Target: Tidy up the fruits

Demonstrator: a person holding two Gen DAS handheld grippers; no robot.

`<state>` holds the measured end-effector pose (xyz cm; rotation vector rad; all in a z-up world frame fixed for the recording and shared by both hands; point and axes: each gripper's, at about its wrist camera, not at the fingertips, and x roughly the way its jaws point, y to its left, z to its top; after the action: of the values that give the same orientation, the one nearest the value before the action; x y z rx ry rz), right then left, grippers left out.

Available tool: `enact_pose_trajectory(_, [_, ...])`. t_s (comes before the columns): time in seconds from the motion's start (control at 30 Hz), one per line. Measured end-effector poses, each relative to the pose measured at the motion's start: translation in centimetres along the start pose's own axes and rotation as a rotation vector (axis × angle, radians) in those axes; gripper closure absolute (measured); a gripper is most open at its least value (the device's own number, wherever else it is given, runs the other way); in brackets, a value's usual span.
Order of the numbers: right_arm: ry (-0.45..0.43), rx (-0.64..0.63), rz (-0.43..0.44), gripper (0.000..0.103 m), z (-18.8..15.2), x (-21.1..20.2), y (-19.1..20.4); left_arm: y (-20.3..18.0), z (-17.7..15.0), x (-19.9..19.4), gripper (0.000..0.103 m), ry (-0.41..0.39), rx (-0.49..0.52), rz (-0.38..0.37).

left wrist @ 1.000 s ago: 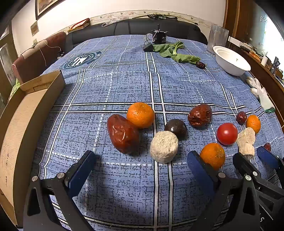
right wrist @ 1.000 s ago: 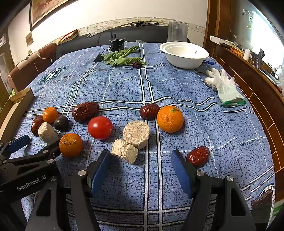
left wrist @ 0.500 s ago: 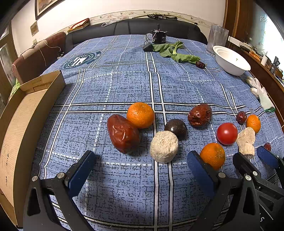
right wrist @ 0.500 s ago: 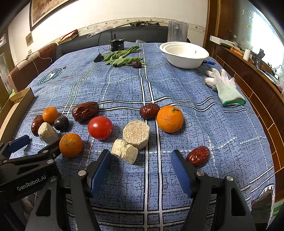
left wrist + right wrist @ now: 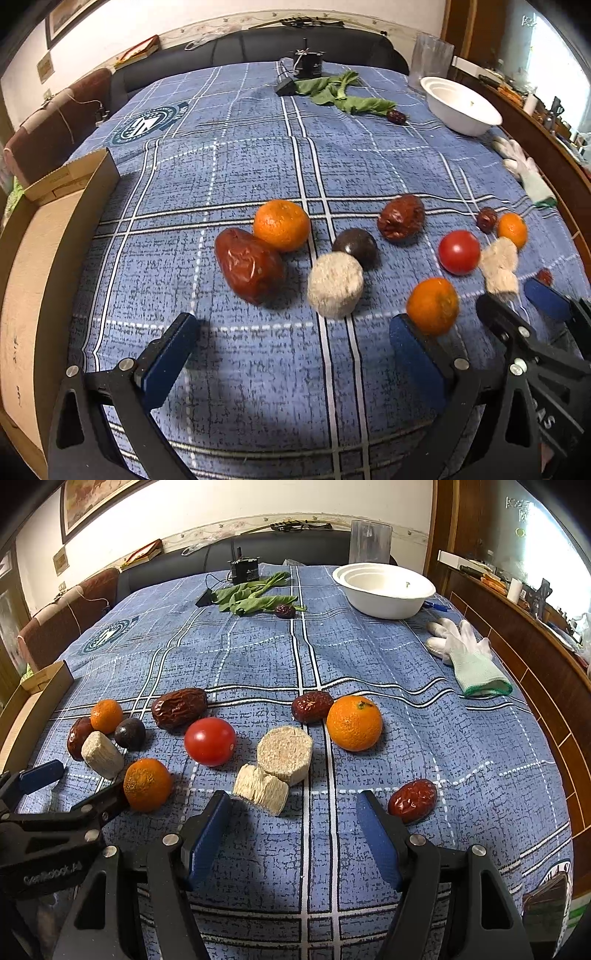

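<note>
Blue checked tablecloth (image 5: 369, 657) is dotted with fruit around a tomato (image 5: 209, 741); both claws, left gripper (image 5: 291, 343) and right gripper (image 5: 293, 825), are held spread wide, nothing pinched.

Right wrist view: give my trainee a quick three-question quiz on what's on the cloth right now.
1. True or false: the white bowl already holds fruit.
2. How many oranges lie on the blue cloth? A) two B) three C) five
3. What lies closest to the right gripper, just ahead of its left finger?

Key
1. False. No fruit shows inside it.
2. B. One beside the dark date at far left, one by the left gripper fingertip, one right of centre.
3. The pale ridged block, which touches the round pale puck behind it.
</note>
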<state>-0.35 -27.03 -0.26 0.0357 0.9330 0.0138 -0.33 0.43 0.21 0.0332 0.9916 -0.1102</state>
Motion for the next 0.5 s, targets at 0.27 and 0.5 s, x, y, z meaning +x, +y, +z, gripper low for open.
enact_pose_trajectory(0.27, [-0.01,0.006,0.0,0.027,-0.2,-0.1,0.1,6.0,-0.4,-7.7,0.008,-0.274,-0.153,-0.009])
enact_pose_trajectory(0.5, [0.012,-0.008,0.007,0.027,0.3,0.0,0.1,10.2,-0.3,-15.5,0.005,-0.555,-0.22,0.147])
